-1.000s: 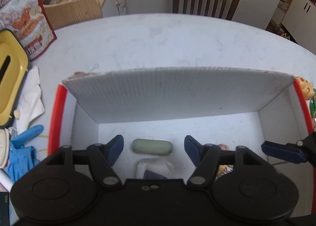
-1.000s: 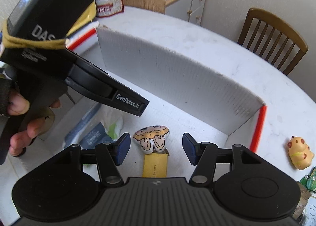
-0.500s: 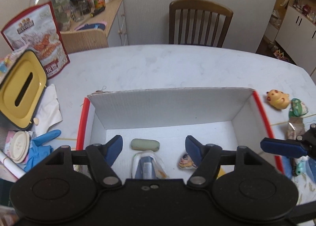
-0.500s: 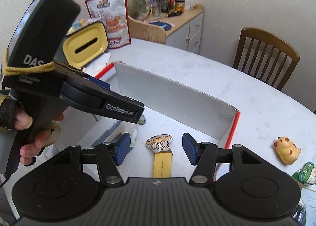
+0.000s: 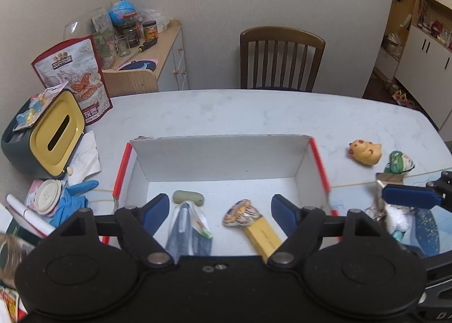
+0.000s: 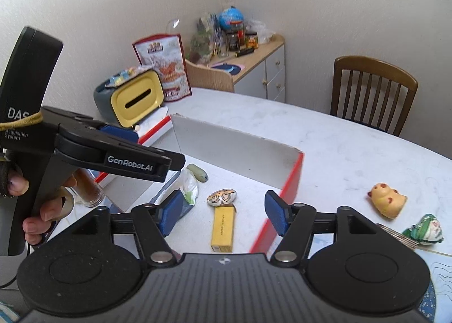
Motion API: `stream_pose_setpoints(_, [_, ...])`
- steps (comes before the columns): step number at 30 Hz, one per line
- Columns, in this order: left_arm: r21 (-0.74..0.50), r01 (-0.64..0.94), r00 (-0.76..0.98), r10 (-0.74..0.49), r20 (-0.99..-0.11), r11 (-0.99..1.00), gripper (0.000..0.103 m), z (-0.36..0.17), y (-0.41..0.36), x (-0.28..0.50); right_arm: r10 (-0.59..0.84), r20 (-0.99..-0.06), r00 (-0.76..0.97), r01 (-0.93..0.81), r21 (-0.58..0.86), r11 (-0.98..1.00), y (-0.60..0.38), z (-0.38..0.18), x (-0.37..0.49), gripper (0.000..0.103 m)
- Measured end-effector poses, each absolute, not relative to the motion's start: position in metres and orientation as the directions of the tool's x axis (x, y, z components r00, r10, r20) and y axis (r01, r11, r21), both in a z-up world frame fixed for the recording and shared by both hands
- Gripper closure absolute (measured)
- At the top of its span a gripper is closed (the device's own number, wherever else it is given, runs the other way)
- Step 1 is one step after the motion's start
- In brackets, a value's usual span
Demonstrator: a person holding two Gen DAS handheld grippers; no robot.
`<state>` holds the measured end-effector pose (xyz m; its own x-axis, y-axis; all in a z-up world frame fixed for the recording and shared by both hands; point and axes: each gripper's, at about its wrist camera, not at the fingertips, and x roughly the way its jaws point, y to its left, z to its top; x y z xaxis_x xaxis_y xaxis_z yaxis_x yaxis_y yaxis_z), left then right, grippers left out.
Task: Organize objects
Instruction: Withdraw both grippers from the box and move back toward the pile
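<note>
A white cardboard box (image 5: pixel 220 159) (image 6: pixel 237 145) with red edges lies on the table. Inside it are a green oblong piece (image 5: pixel 188 197) (image 6: pixel 197 173), a plastic packet (image 5: pixel 189 227) (image 6: pixel 188 188), a striped cat figure (image 5: pixel 240 212) (image 6: pixel 221 197) and a yellow stick-shaped box (image 5: pixel 261 235) (image 6: pixel 223 228). My left gripper (image 5: pixel 220 211) hovers open above the box's near side, holding nothing. My right gripper (image 6: pixel 223 214) is also open and empty, over the box's right end. A yellow animal toy (image 5: pixel 364 152) (image 6: pixel 387 204) and a green-white toy (image 5: pixel 399 162) (image 6: pixel 426 231) lie on the table right of the box.
A yellow-lidded tissue holder (image 5: pixel 48 136) (image 6: pixel 132 99), a snack bag (image 5: pixel 76 77) (image 6: pixel 166 68), tissues and a blue glove (image 5: pixel 73 201) crowd the table's left side. A wooden chair (image 5: pixel 281 60) (image 6: pixel 370 91) stands behind. A hand (image 6: pixel 36 210) holds the left gripper's body.
Both grippers have risen and pulled back from the box, so the whole box and the table around it show. The jaws stayed open.
</note>
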<state>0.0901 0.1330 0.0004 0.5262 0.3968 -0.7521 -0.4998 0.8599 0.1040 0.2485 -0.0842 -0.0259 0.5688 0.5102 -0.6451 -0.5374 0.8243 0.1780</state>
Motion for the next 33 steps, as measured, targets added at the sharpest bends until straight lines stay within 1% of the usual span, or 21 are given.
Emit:
stream_pose_setpoints(3, [0.102, -0.509, 0.532, 0.405, -0.744, 0.855, 0.023, 0.005, 0.114, 0.088, 0.520, -0.629, 0.577, -0.546, 0.177, 0.819, -0.103, -0.021, 0.243, 0.037])
stream_pose_setpoints(9, [0.105, -0.536, 0.544, 0.438, -0.716, 0.838, 0.016, 0.012, 0.076, 0.080, 0.546, -0.607, 0.578, -0.573, 0.174, 0.801, -0.140, -0.015, 0.233, 0.034])
stream_pose_setpoints(11, [0.100, -0.550, 0.543, 0.446, -0.711, 0.829, 0.014, 0.014, 0.067, 0.077, 0.557, -0.600, 0.574, -0.589, 0.170, 0.790, -0.153, -0.015, 0.229, 0.031])
stream_pose_setpoints(14, [0.095, -0.577, 0.542, 0.468, -0.698, 0.811, 0.009, 0.016, 0.053, 0.071, 0.574, -0.597, 0.560, -0.609, 0.173, 0.774, -0.171, -0.017, 0.224, 0.029])
stream_pose_setpoints(16, [0.090, -0.594, 0.542, 0.479, -0.691, 0.800, 0.008, 0.016, 0.044, 0.067, 0.586, -0.595, 0.549, -0.622, 0.177, 0.763, -0.183, -0.020, 0.222, 0.029])
stream_pose_setpoints(19, [0.090, -0.611, 0.537, 0.495, -0.684, 0.787, 0.005, 0.015, 0.030, 0.063, 0.597, -0.594, 0.540, -0.632, 0.183, 0.753, -0.201, -0.024, 0.219, 0.028])
stream_pose_setpoints(22, [0.089, -0.623, 0.537, 0.507, -0.675, 0.777, 0.001, 0.013, 0.016, 0.061, 0.603, -0.588, 0.539, -0.635, 0.186, 0.750, -0.218, -0.028, 0.219, 0.024])
stream_pose_setpoints(27, [0.068, -0.639, 0.542, 0.512, -0.666, 0.766, 0.001, 0.009, -0.002, 0.061, 0.606, -0.591, 0.532, -0.619, 0.217, 0.755, -0.246, -0.039, 0.221, 0.024])
stream_pose_setpoints(33, [0.063, -0.637, 0.552, 0.511, -0.659, 0.768, 0.001, 0.000, -0.020, 0.069, 0.578, -0.588, 0.566, -0.573, 0.225, 0.788, -0.284, -0.047, 0.224, 0.022])
